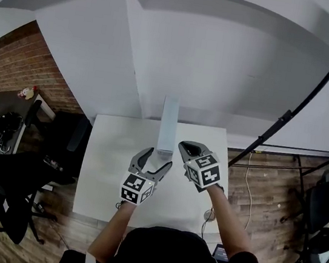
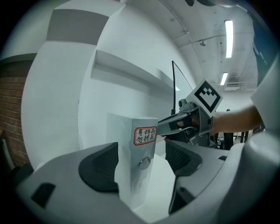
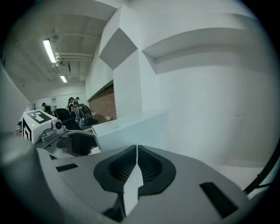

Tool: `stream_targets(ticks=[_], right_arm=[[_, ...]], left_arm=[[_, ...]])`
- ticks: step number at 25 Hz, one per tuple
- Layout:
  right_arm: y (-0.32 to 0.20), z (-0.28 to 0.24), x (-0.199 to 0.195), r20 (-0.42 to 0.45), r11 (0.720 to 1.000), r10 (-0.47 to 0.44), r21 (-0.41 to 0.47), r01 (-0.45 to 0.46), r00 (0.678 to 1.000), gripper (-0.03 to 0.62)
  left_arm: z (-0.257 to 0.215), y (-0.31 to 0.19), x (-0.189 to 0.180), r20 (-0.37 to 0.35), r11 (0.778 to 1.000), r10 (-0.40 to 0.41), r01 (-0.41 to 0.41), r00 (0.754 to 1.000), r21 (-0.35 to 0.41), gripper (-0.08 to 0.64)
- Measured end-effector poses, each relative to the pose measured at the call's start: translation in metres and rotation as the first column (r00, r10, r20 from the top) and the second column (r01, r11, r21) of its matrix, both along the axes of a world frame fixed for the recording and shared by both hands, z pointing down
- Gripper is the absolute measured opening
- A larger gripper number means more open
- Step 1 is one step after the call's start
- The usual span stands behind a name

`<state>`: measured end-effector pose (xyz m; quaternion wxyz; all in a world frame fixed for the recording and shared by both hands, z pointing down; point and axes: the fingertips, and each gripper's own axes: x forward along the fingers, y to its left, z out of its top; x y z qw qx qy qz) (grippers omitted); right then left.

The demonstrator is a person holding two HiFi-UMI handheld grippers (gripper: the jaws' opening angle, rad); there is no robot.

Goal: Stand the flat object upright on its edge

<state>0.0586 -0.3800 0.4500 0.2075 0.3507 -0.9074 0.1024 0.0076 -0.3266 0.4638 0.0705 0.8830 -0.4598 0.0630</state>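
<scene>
Nearest the person, the left claw is level and open, its jaws either side of the foot of the box. There is a clear gap at the right-hand pad, while the other pad is close against the box or just touching it; I cannot tell which. Just beside it, the right claw is closed on nothing, and its tip meets the box's narrow face near the red-edged label, touching or nearly so. The box stands tall on a short edge around the middle of the white worktop, with the wall behind. It looks upright already, so the step in hand is probably to steady it and let go. That calls for using the closed right claw as a light stop rather than a push. The left claw should draw straight back without brushing either broad face, since so narrow a base would likely topple sideways at a nudge.
</scene>
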Motion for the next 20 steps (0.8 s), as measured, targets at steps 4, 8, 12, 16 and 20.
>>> stream_targets(ticks=[4,8,12,16,20], right_arm=[[0.004,0.0,0.003,0.009,1.0,0.009,0.001,-0.009,1.0,0.044],[0.009,-0.003,0.003,0.014,1.0,0.014,0.009,-0.015,1.0,0.043],[0.012,-0.006,0.009,0.028,0.999,0.032,0.021,-0.033,0.999,0.043],[0.016,-0.01,0.017,0.044,0.998,0.052,0.032,-0.054,0.998,0.044],[0.019,-0.015,0.024,0.065,0.997,0.068,0.041,-0.071,0.996,0.043]], left_arm=[[-0.007,0.005,-0.01,-0.008,1.0,-0.011,0.011,1.0,0.013,0.35],[-0.018,0.009,-0.019,-0.032,0.999,-0.02,0.021,0.999,0.035,0.335],[-0.029,0.01,-0.025,-0.049,0.998,-0.034,0.037,0.998,0.043,0.241],[-0.039,0.01,-0.028,-0.061,0.998,-0.044,0.048,0.997,0.05,0.169],[-0.048,0.01,-0.026,-0.044,0.996,-0.053,0.056,0.998,0.066,0.082]])
